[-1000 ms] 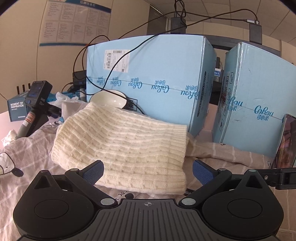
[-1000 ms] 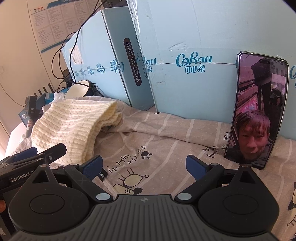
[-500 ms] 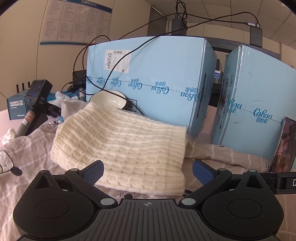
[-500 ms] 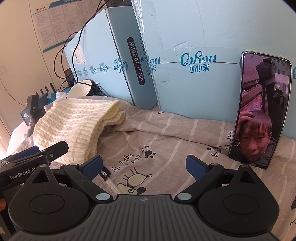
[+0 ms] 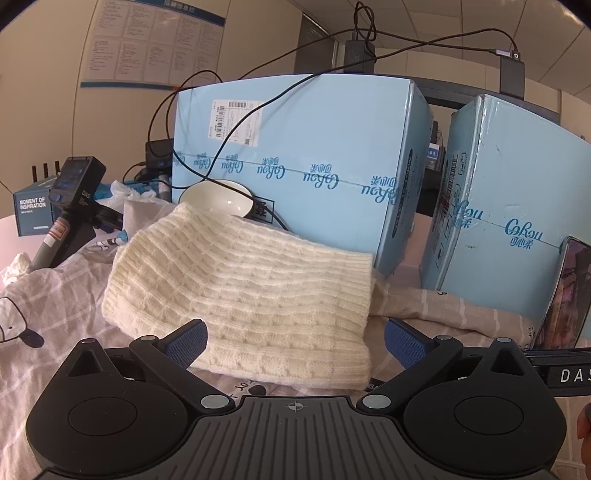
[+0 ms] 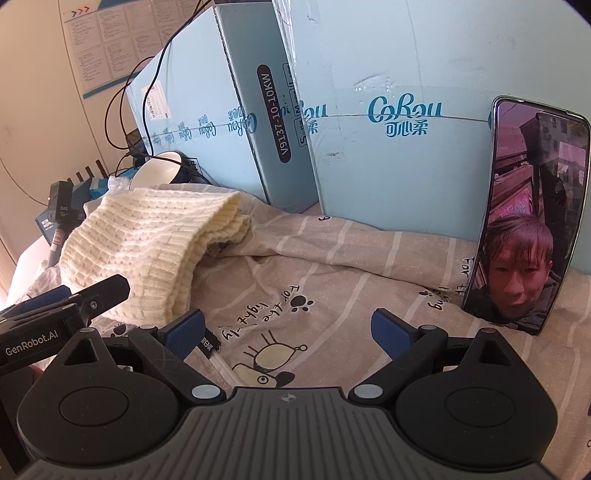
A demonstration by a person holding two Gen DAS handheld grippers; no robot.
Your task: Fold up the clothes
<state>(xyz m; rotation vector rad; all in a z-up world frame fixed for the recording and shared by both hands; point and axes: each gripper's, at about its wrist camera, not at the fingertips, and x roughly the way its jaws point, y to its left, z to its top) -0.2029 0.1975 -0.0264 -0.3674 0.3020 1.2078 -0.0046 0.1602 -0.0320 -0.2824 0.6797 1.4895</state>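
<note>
My biggest worry is the blue boxes (image 5: 295, 166) crowding the folded cream sweater (image 5: 251, 288) on the striped sheet (image 6: 332, 266): a wide sweep could topple the phone (image 6: 532, 221). Both the left gripper (image 5: 295, 343) and right gripper (image 6: 288, 328) have their fingers spread, empty.

An office or lab room set up as a makeshift recording space. A suspended tile ceiling (image 5: 480, 22) and plain cream walls carry a printed notice board (image 5: 151, 40) of dense text. Two large light-blue shipping cartons (image 5: 295, 158) stand at the back of the worktop, one bearing a barcode label (image 5: 232, 120). Black cables (image 5: 207, 122) trail over them from adapters above. A striped cartoon-print sheet (image 6: 332, 266) covers the worktop, and a phone (image 6: 528, 214) leans upright against a carton.
</note>
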